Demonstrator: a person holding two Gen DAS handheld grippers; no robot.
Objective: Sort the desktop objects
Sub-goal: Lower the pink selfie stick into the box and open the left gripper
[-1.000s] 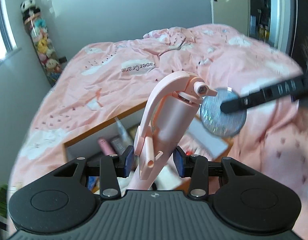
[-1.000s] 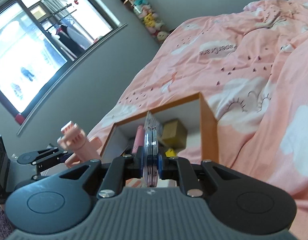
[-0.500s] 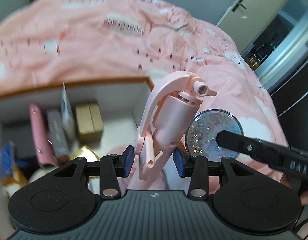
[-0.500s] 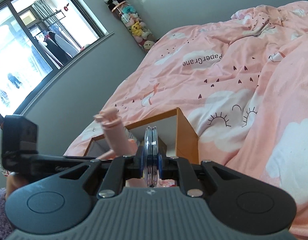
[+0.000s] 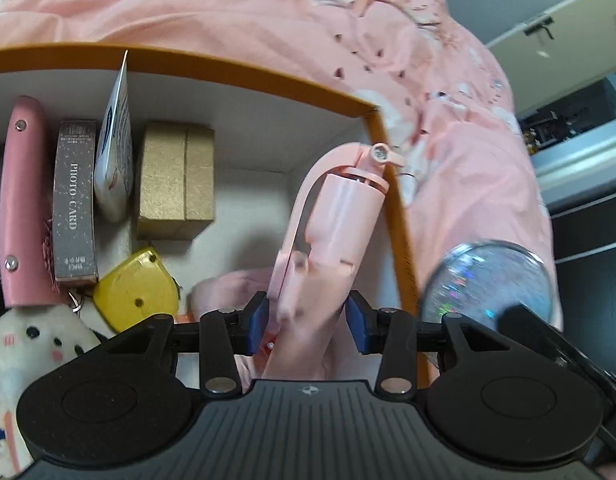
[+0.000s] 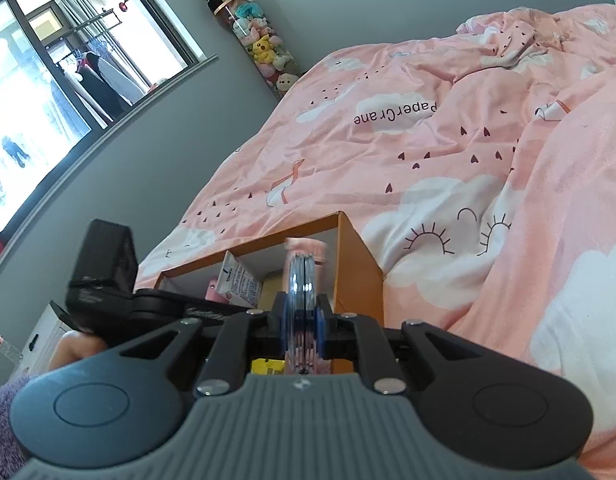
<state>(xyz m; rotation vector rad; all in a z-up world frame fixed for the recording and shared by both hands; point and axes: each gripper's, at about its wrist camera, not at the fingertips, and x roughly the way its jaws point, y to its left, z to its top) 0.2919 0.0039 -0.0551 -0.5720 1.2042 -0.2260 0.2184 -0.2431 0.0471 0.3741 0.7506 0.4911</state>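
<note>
My left gripper [image 5: 307,322] is shut on a pink selfie stick [image 5: 336,220] and holds it over the right end of an orange-rimmed box [image 5: 243,74] with a white inside. My right gripper [image 6: 301,320] is shut on a round glitter compact [image 6: 301,284], held edge-on just before the same box [image 6: 358,264]. The compact also shows in the left wrist view [image 5: 488,282], outside the box's right wall. The left gripper's body [image 6: 107,272] shows at the left of the right wrist view.
In the box lie a pink case [image 5: 21,208], a grey "PHOTO CARD" box [image 5: 73,200], a white packet [image 5: 115,152], a gold box [image 5: 175,184], a yellow tape measure [image 5: 133,290] and a white plush [image 5: 23,356]. Pink bedding [image 6: 468,152] surrounds the box.
My left gripper has tipped down and moved over the box with the selfie stick. My right gripper has come closer to the box with the compact.
</note>
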